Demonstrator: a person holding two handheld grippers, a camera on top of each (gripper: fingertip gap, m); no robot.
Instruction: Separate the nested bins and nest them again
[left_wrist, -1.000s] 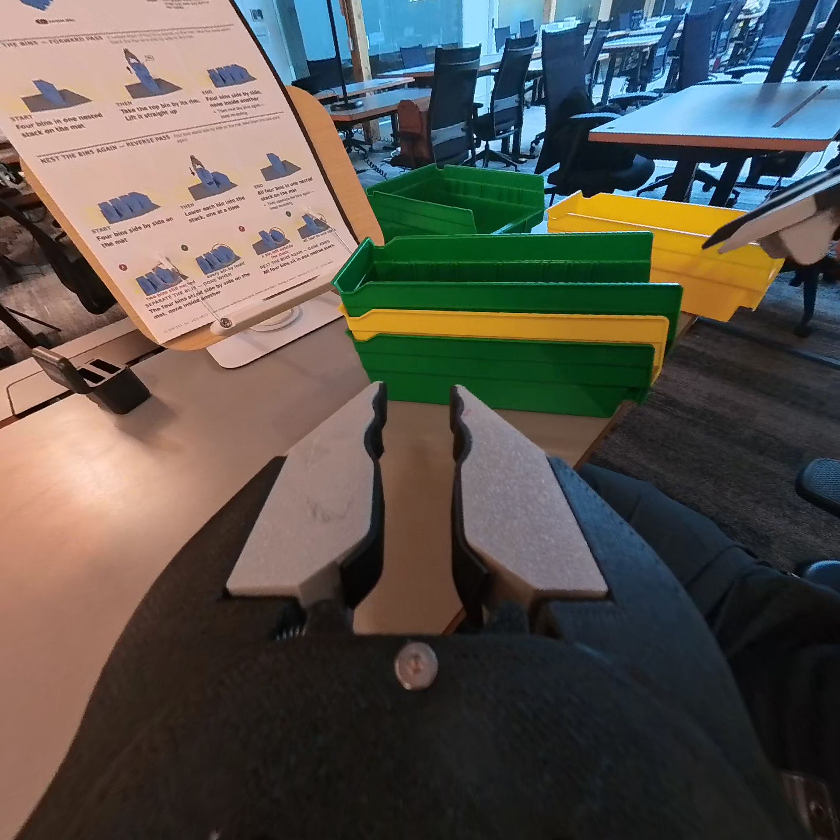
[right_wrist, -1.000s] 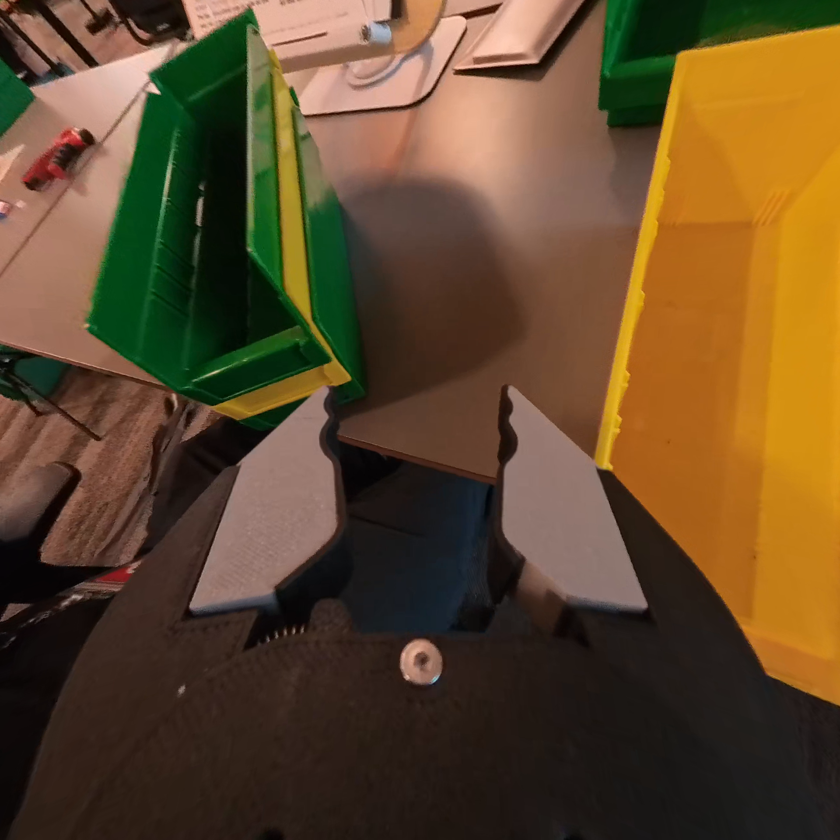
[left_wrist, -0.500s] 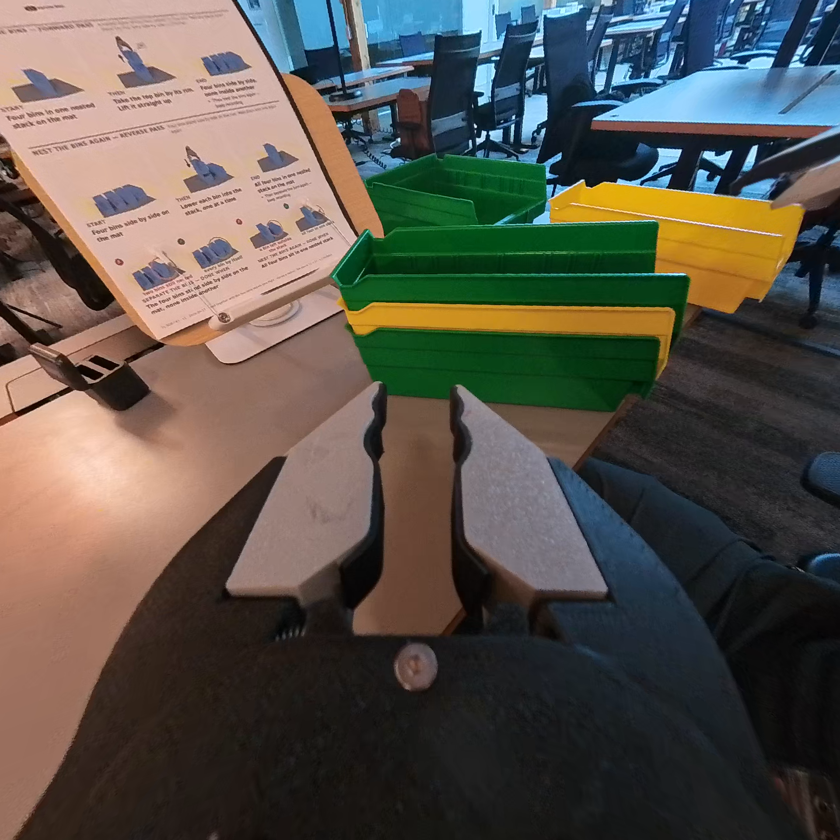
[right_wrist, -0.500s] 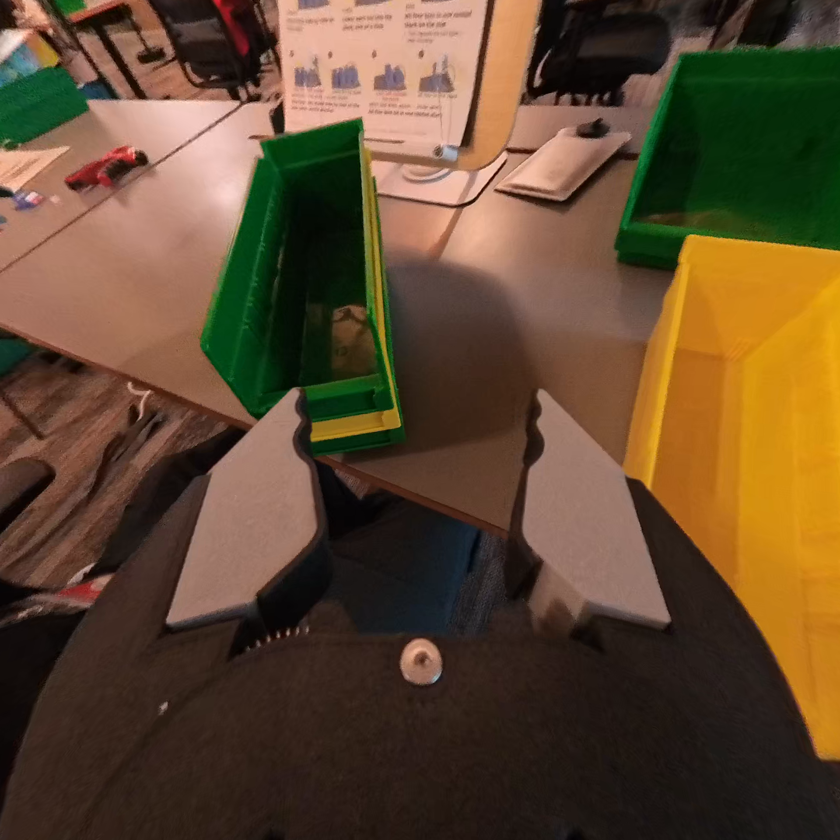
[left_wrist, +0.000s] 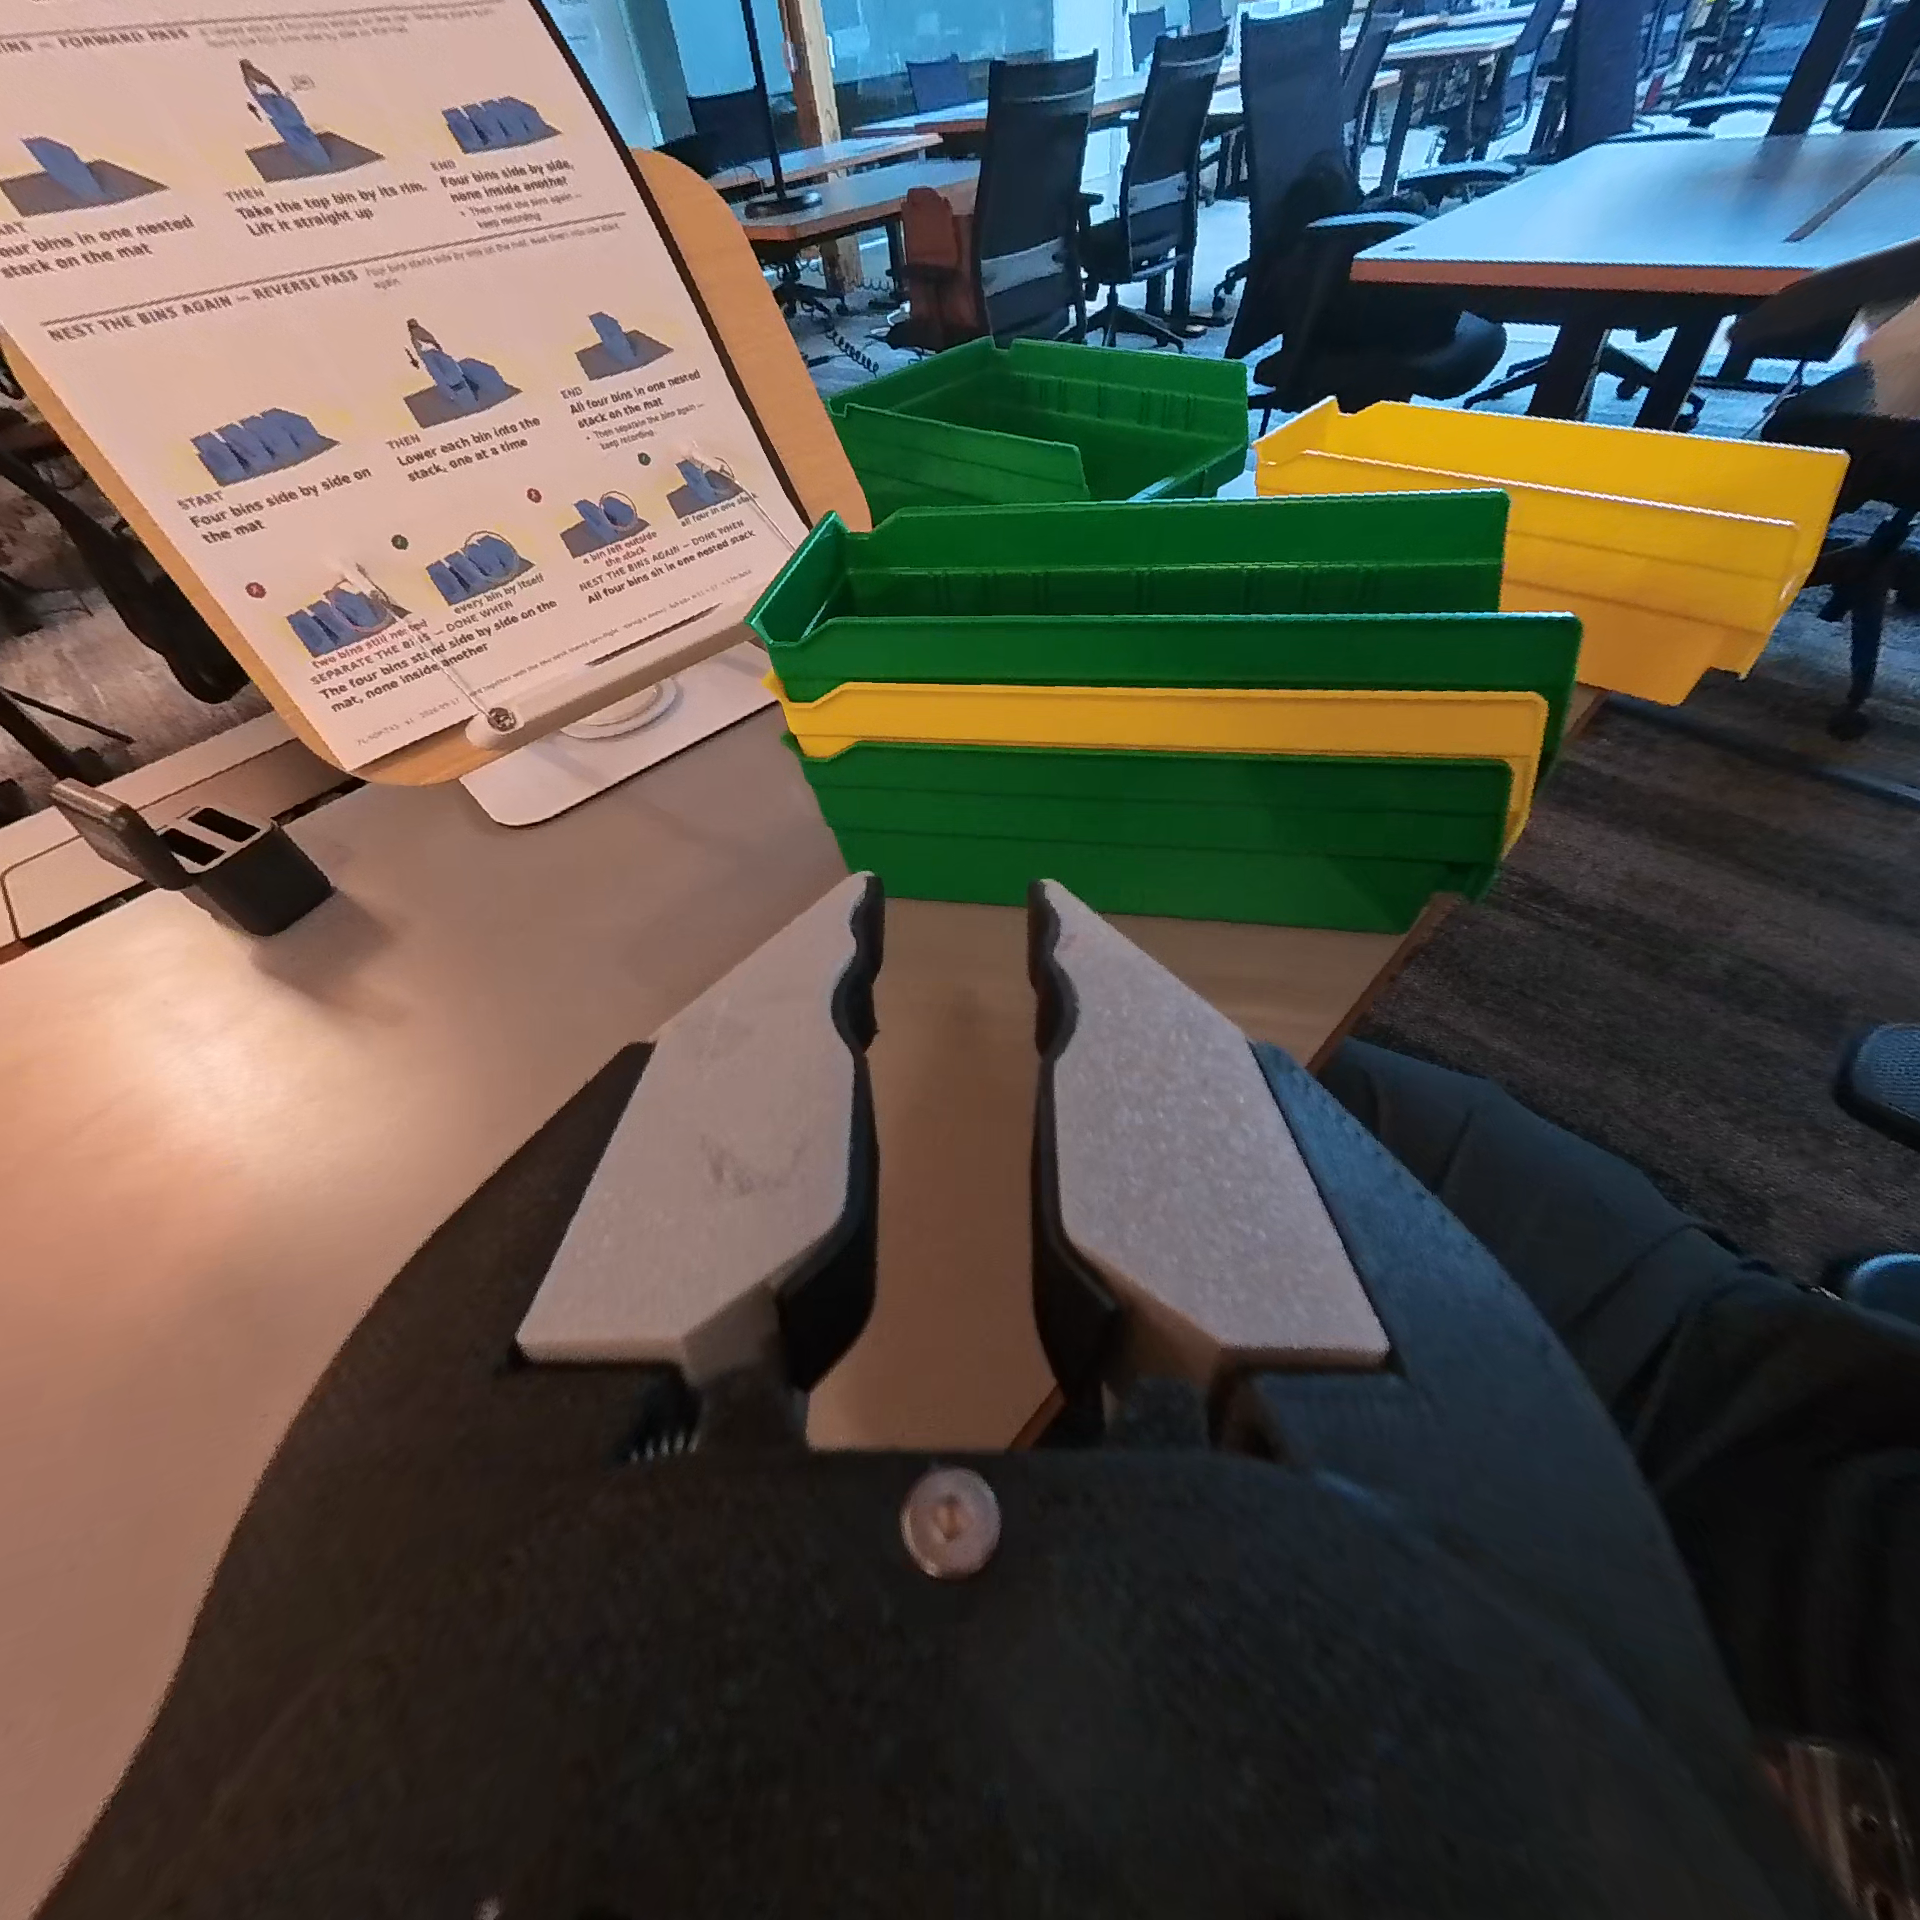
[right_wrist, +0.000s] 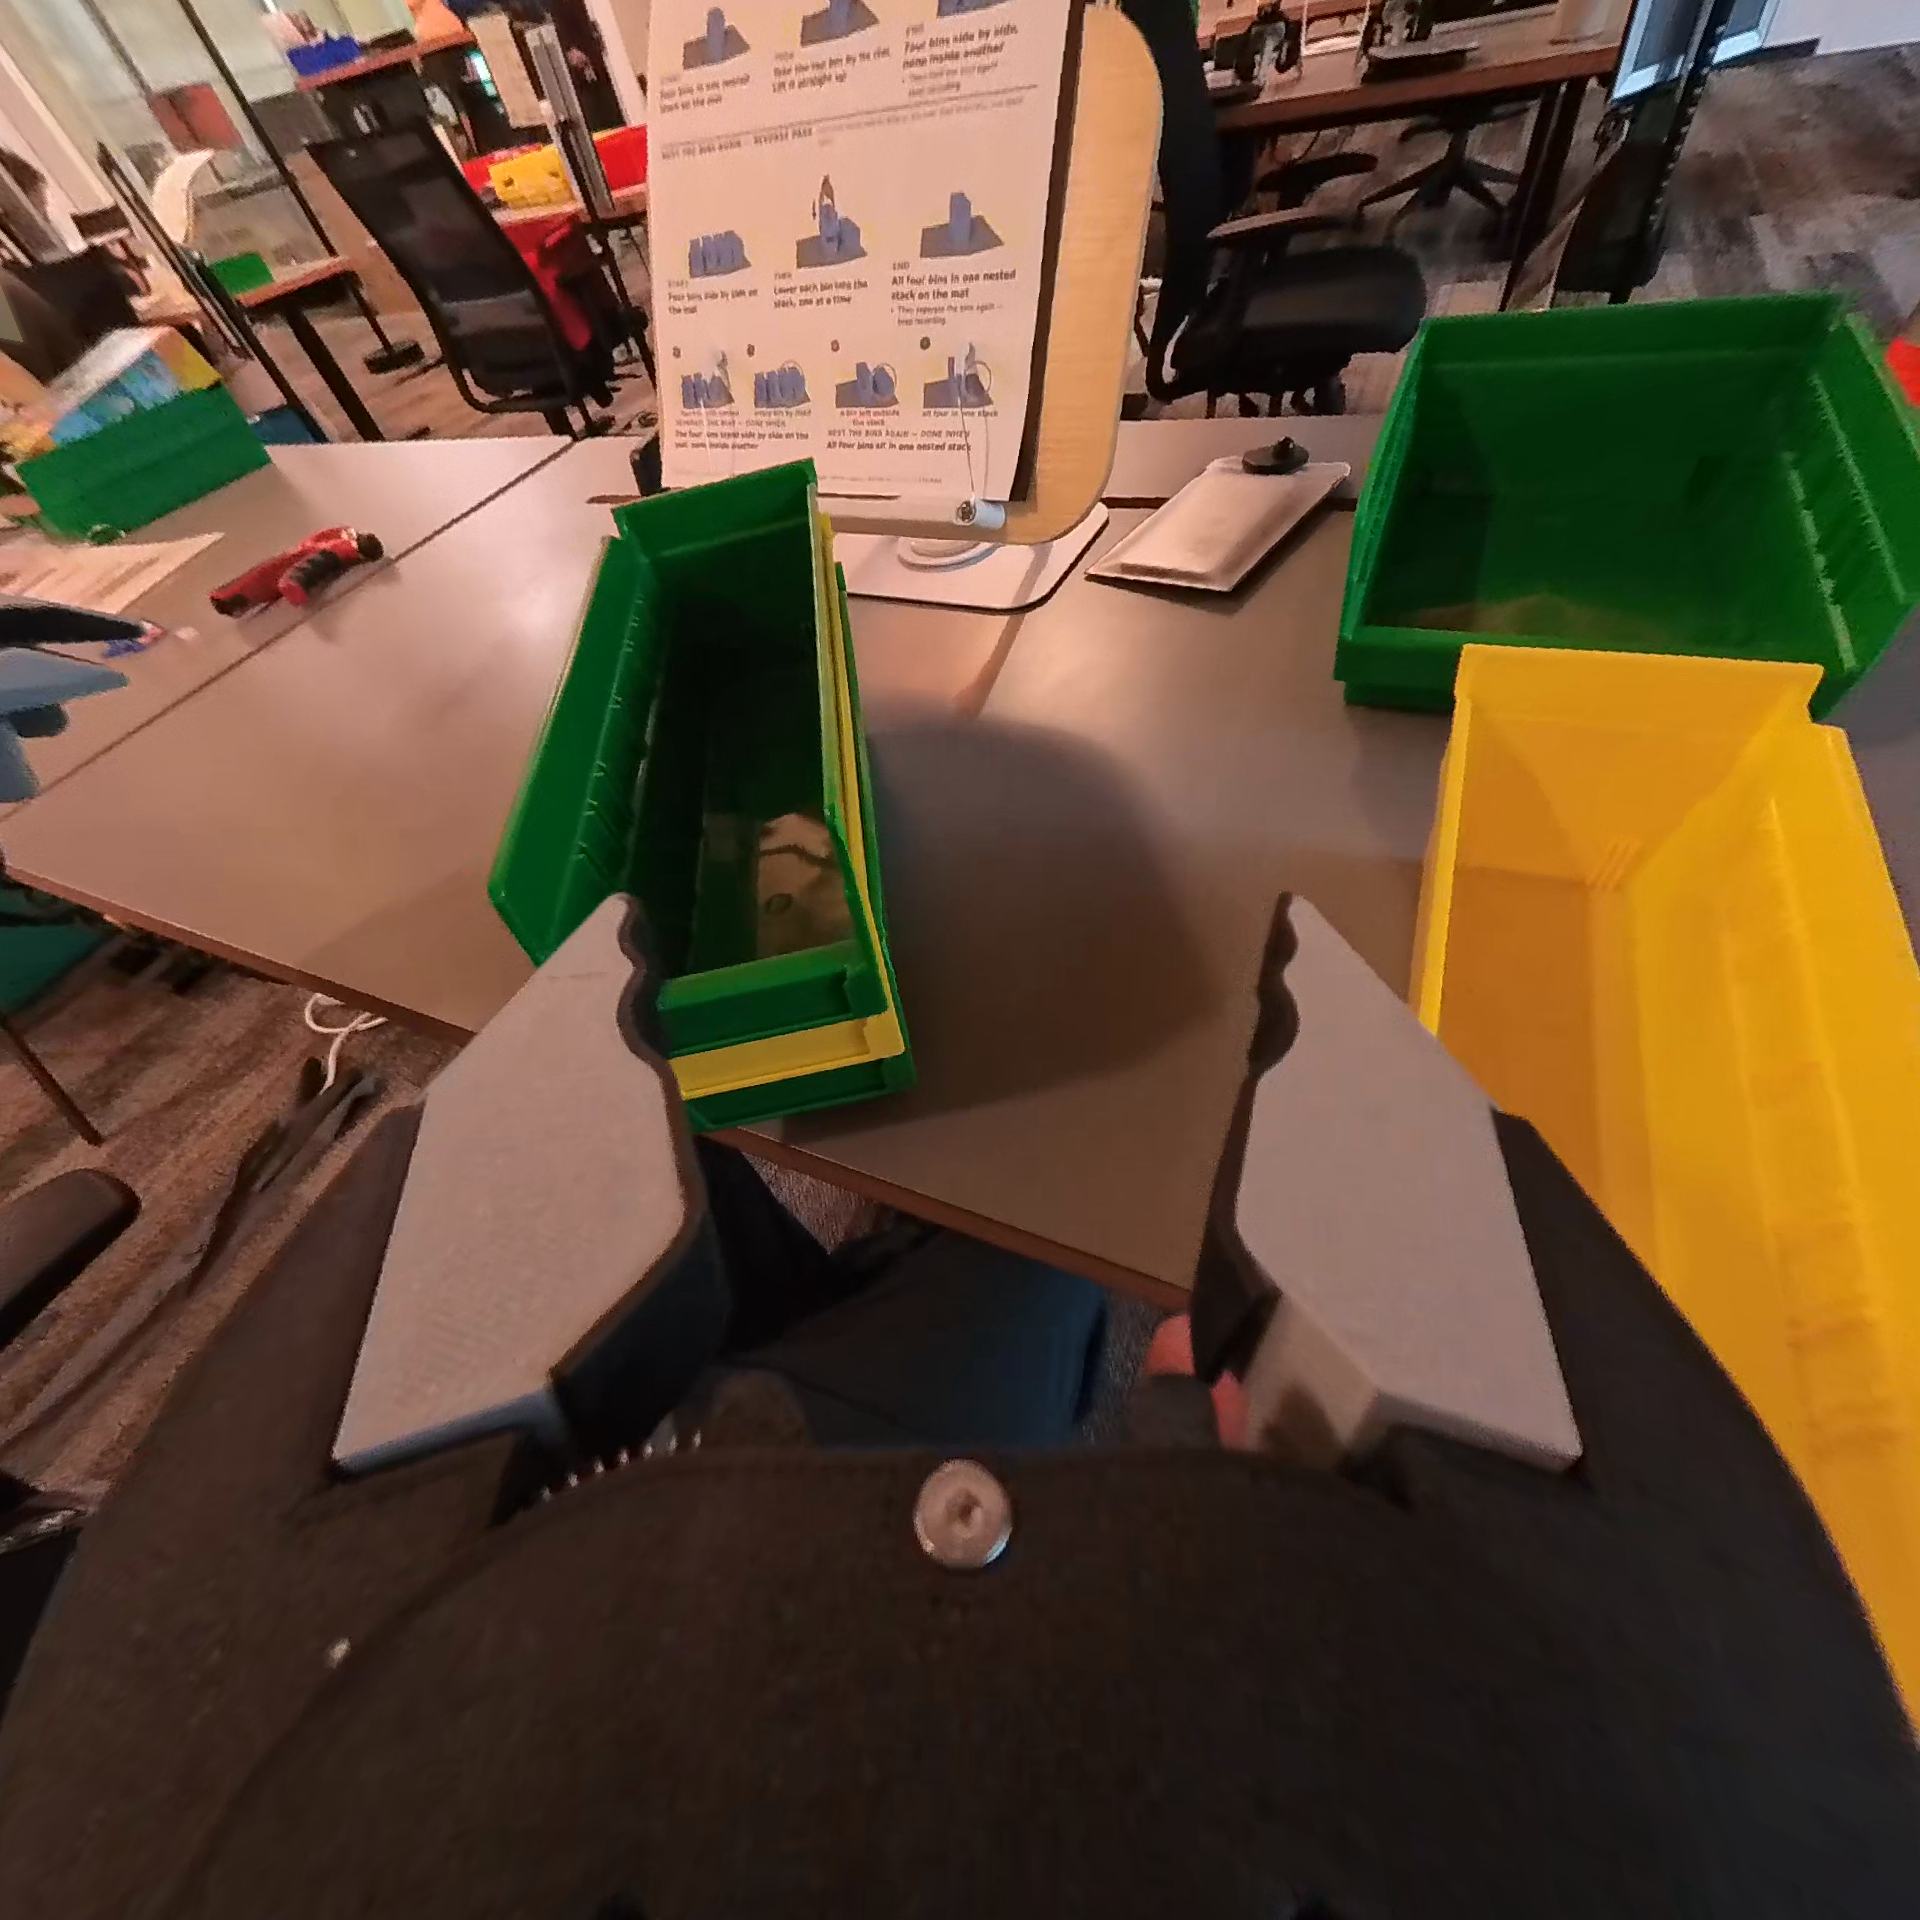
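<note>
A nested stack (left_wrist: 1143, 727) of a green bin in a yellow bin in a green bin stands at the table's front edge. It also shows in the right wrist view (right_wrist: 727, 790). A single yellow bin (left_wrist: 1558, 520) (right_wrist: 1662, 1039) lies to its right, and a single green bin (left_wrist: 1039, 416) (right_wrist: 1621, 499) lies behind that. My left gripper (left_wrist: 954, 914) is a little open and empty, just short of the stack's long side. My right gripper (right_wrist: 956, 914) is wide open and empty, above the table edge between the stack and the yellow bin.
An instruction board (left_wrist: 364, 364) (right_wrist: 862, 260) stands behind the stack. A black holder (left_wrist: 239, 873), a grey pouch (right_wrist: 1216, 520) and a red tool (right_wrist: 291, 566) lie on the table (right_wrist: 1091, 831). Its front edge (right_wrist: 987, 1216) is near. Office chairs and desks stand beyond.
My right gripper has opened wider and tilted up from looking down at the table to looking across it. My left gripper has hardly moved.
</note>
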